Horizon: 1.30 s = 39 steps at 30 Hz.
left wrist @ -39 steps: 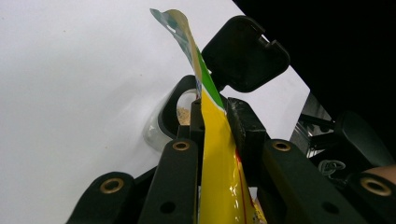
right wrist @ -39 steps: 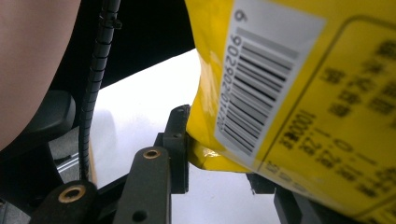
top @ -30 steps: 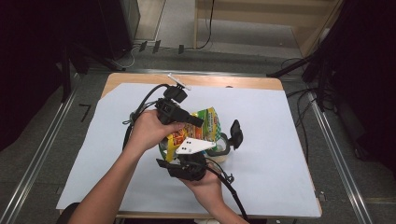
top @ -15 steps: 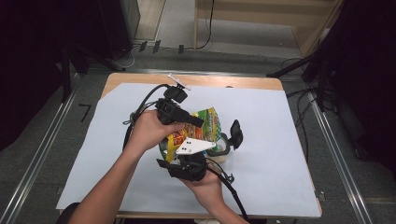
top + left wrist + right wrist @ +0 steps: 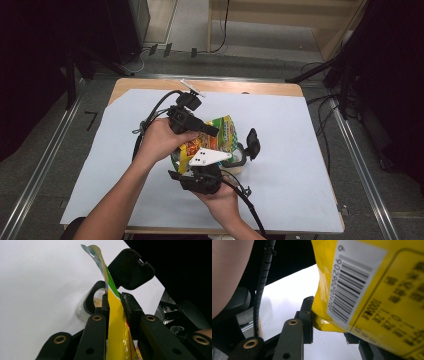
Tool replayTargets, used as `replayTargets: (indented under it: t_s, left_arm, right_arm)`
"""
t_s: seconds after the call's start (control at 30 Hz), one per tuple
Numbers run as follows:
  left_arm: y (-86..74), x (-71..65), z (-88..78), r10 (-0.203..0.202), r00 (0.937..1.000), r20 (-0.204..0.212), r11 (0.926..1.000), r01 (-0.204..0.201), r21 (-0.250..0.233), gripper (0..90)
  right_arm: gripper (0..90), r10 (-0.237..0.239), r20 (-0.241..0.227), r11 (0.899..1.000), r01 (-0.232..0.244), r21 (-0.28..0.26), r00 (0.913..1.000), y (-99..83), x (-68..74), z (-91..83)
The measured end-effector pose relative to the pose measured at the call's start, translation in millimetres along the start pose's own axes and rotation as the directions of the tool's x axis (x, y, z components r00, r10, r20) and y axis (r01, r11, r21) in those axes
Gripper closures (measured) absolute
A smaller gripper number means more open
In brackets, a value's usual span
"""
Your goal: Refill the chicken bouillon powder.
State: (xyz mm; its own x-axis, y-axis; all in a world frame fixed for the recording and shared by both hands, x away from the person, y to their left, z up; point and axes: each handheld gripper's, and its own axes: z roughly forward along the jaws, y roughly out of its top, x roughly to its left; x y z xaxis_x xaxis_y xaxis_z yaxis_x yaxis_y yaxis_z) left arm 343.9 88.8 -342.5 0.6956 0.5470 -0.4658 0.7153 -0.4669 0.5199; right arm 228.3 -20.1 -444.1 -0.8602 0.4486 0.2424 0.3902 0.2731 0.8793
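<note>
A yellow and green snack bag (image 5: pixel 226 134) hangs tilted over a clear container (image 5: pixel 241 161) whose black lid (image 5: pixel 253 143) stands flipped open. My left gripper (image 5: pixel 212 131) is shut on the bag's upper part; in the left gripper view the bag (image 5: pixel 115 317) stands pinched between both pads of the left gripper (image 5: pixel 116 303), above the container's rim (image 5: pixel 88 300) and lid (image 5: pixel 130 270). My right gripper (image 5: pixel 201 172) sits below, shut on the bag's lower end. In the right gripper view the right gripper (image 5: pixel 329 327) clamps the bag (image 5: pixel 372 290) at its bottom corner, under the barcode.
White paper (image 5: pixel 300 175) covers the wooden table (image 5: pixel 270 87). A small white tool (image 5: pixel 192 88) lies at the far edge. Cables (image 5: pixel 150 112) trail from both grippers. Metal rails (image 5: pixel 360 165) run along both sides.
</note>
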Motion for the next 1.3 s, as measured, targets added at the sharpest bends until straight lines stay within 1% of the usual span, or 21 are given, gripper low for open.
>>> replayTargets:
  t_s: [0.37, 0.8, 1.07, 1.23, 1.3]
  left_arm:
    - [-0.5, -1.8, -1.5, 0.011, 0.9999, -0.01, 0.9999, -0.011, -0.003, 81.6]
    - [-0.2, -2.8, -1.7, 0.011, 0.9998, -0.016, 0.9999, -0.012, -0.011, 81.6]
    - [0.2, -2.3, -2.8, 0.008, 0.9997, -0.022, 0.9998, -0.009, -0.02, 81.4]
    - [0.3, -1.5, -2.8, 0.007, 0.9996, -0.028, 0.9998, -0.008, -0.021, 81.4]
    - [0.2, -1.7, -2.9, 0.008, 0.9995, -0.03, 0.9998, -0.008, -0.02, 81.4]
  right_arm:
    - [67.4, -0.002, 0.0, 1.0, 0.002, -0.002, 1.0, 0.2, 0.7, 0.0]
    - [67.4, -0.004, 0.002, 1.0, 0.004, -0.006, 1.0, 0.2, -0.2, 0.1]
    - [67.3, 0.003, -0.007, 1.0, -0.003, -0.009, 1.0, 1.7, -0.5, 0.6]
    - [65.0, -0.001, -0.01, 1.0, 0.001, -0.001, 1.0, 2.2, -0.8, 1.1]
    - [65.8, -0.001, -0.012, 1.0, 0.001, 0.002, 0.9999, 2.4, -0.8, 1.9]
